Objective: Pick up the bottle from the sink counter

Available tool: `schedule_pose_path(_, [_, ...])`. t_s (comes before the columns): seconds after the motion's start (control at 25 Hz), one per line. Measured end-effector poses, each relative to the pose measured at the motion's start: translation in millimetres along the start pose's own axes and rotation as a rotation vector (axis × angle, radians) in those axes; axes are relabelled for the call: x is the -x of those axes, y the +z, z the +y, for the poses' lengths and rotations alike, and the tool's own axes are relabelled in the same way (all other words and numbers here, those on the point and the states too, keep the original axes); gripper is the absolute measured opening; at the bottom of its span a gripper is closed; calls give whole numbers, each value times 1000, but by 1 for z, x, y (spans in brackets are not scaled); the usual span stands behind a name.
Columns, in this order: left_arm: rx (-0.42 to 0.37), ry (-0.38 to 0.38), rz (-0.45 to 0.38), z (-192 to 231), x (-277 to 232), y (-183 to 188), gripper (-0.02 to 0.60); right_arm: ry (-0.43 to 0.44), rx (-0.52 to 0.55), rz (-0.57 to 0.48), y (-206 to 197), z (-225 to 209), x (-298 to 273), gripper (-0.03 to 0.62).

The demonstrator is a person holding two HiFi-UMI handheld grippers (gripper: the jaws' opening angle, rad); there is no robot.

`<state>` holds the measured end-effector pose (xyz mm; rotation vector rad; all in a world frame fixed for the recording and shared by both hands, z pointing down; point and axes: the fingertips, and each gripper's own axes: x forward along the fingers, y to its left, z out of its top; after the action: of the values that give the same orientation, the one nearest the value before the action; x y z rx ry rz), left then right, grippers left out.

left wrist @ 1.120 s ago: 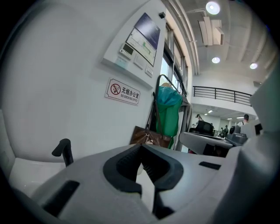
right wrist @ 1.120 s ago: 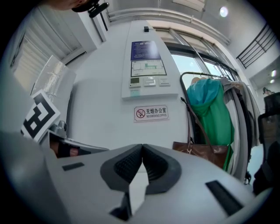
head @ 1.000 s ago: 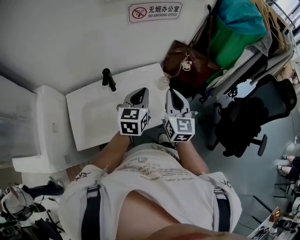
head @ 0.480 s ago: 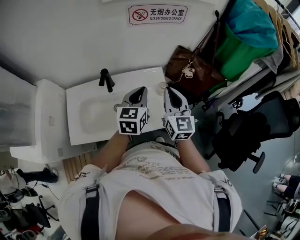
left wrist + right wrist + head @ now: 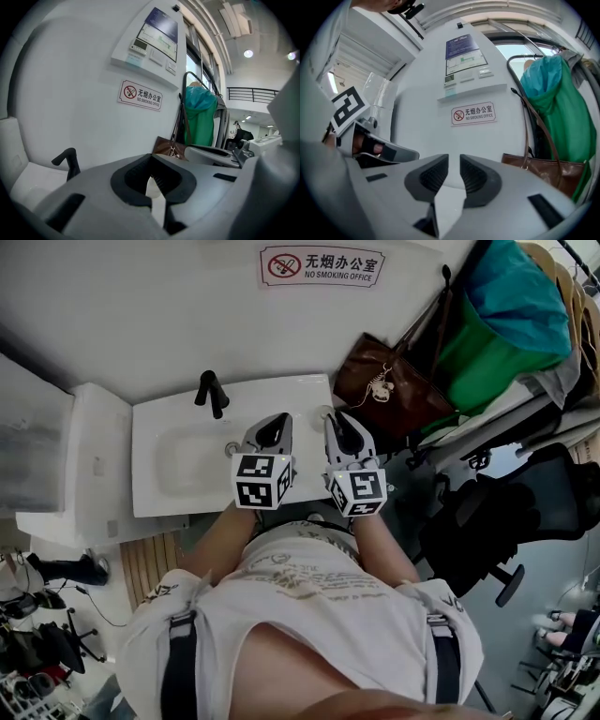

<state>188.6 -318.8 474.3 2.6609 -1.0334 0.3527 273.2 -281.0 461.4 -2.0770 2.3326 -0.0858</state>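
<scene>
Bottle (image 5: 323,413) tiny, partly hidden, kind unclear; office chair (image 5: 483,521) cut off at right edge

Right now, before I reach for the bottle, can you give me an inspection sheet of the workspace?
Surface: white sink counter with a black faucet at the back; looks dry.
Job's things: small pale bottle at the counter's right end, untouched, just ahead of the right hand-held gripper.
Clutter: nothing seen.
Grippers: left hand-held gripper shut, empty; right hand-held gripper with jaws a slit apart, opening, nothing between them. Both are held over the counter's front edge.
Cables: thin dark cord on the floor at lower left, away from the counter.
Surroundings: brown bag and green garment hanging right of the sink; office chair; no-smoking sign on the wall.
</scene>
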Motion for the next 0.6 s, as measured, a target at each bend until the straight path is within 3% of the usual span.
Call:
schedule_pose_path(0.08, [3,16,4,1,0,-2,14,22,-16,7,-6,-2,-4,140])
schedule_pose_path(0.24, [11,49,10,5,2,-6,14,29,-20,46,-23,-9,-10,172])
schedule_pose_path(0.36, [16,69,15,7,4,-10,14,32,-29,77,-40,-15,-15,269])
schedule_pose_path(0.6, [14,97,20,7,6,-12,14,19,16,120,-67,-30,-23,302])
